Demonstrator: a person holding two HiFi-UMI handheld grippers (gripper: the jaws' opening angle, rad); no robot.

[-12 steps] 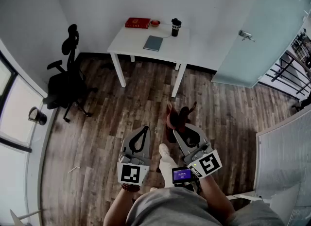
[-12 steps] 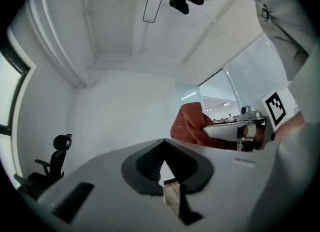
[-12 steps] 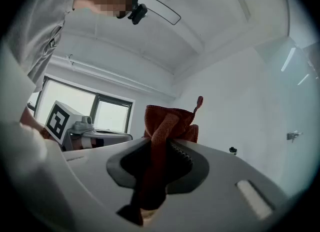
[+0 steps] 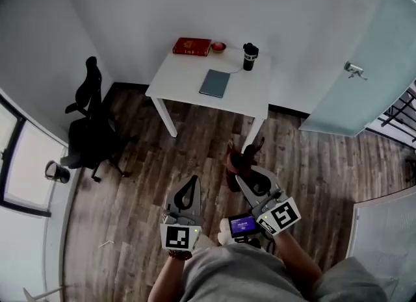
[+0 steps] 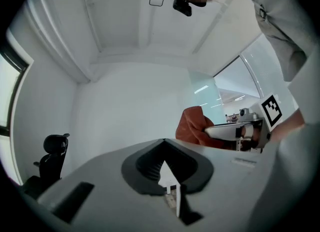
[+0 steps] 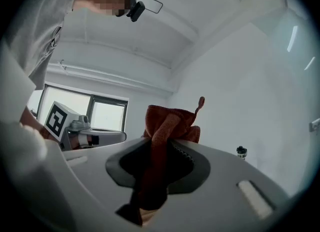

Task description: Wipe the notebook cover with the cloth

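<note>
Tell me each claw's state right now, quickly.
Left claw: closed, nothing in it.
Right claw: closed on the rust-red terry cloth.

A: Head view. The cloth (image 4: 243, 156): lower folds go behind the right gripper (image 4: 242, 175), so its full shape can't be told.
B: Noted. Red book (image 4: 192, 46) on the table (image 4: 185, 86): cover print too small to read. Small bowl (image 4: 218, 47) beside it, contents unclear.
A: Left gripper view. Office chair (image 5: 49, 157): base hidden behind the left gripper (image 5: 164, 141) body (only back and armrest show).
B: Window (image 4: 16, 158), cut by the left edge.
</note>
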